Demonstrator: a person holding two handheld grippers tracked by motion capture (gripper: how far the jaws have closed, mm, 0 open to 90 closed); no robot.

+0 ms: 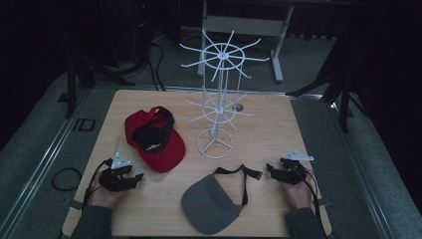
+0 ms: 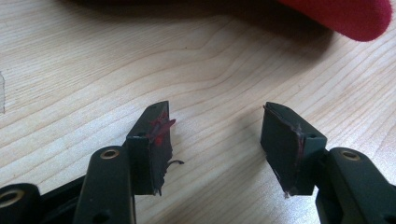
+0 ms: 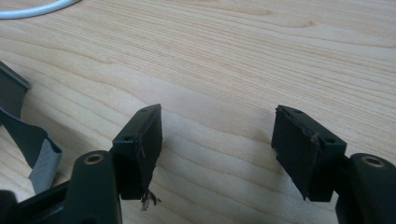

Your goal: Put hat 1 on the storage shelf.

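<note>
Your left gripper (image 1: 135, 178) is spread and empty near the red cap (image 1: 154, 139); your right gripper (image 1: 272, 171) is spread and empty beside the visor strap (image 1: 246, 175).

Dim room: grey carpet floor (image 1: 30, 144) surrounds the wooden table (image 1: 278, 129); a white metal frame (image 1: 249, 22) stands behind.

Your high view is dim, its edges nearly black, with only the table (image 1: 278, 129) lit. Both gripper views are bright and sharp, showing soft shadows.
</note>
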